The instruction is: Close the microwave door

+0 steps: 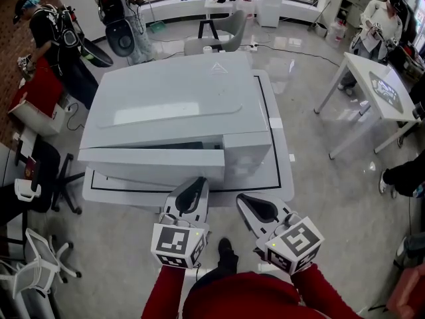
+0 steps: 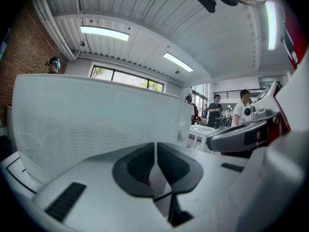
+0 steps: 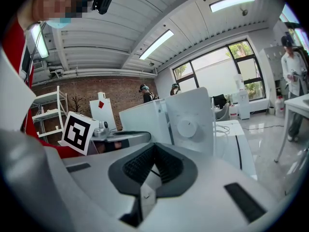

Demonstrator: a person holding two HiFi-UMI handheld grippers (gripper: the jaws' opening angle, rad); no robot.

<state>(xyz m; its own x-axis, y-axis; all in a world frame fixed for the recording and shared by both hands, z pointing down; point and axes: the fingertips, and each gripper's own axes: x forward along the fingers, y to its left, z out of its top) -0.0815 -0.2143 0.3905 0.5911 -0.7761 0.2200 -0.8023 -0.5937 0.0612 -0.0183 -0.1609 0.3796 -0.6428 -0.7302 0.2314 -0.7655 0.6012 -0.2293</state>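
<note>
Microwave door (image 1: 153,157) stands slightly ajar on the near left face of the white microwave (image 1: 179,92), which sits on the white worktop (image 1: 282,168). Just near of the door, the left tongs (image 1: 196,186) are pressed together and empty. To the right, the right tongs (image 1: 246,201) are likewise pressed together and hold nothing.
</note>
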